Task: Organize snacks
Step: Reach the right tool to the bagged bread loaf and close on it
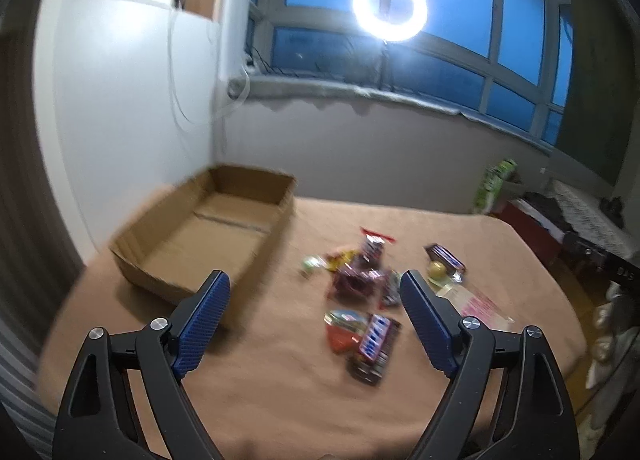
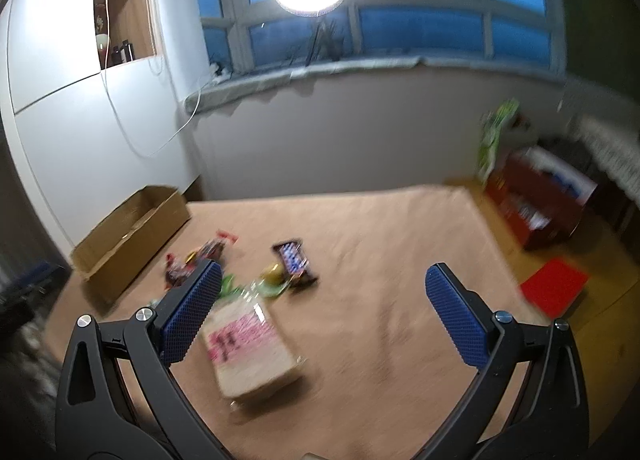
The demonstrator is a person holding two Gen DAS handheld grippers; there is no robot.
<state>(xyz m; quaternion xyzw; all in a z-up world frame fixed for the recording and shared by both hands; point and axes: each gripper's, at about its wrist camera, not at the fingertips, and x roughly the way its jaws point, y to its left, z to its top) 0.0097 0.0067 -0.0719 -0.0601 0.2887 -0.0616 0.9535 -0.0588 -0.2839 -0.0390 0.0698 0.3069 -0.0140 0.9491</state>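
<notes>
1. Left tool point(image 1: 315, 312): spread wide, holding nothing, above the tan tabletop point(image 1: 260, 400).
2. Right tool point(image 2: 323, 312): likewise wide open and unladen.
3. Pink-printed packet point(image 2: 250, 352): flat, nearest the right tool.
4. Snack pile point(image 1: 360, 284): mid-tabletop, blurred.
5. Cardboard box point(image 1: 204, 236): at the far left corner.

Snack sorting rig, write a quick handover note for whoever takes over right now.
Left tool: open, empty, above the table.
Right tool: open, empty, also raised.
Cardboard box: at the table's far left, nothing visible inside.
Snack pile: loose mid-table, right of the box. One Snickers bar lies nearest the left tool; a flat pink-printed packet nearest the right.
Done: nothing boxed yet.
Left: move every snack into the box.
</notes>
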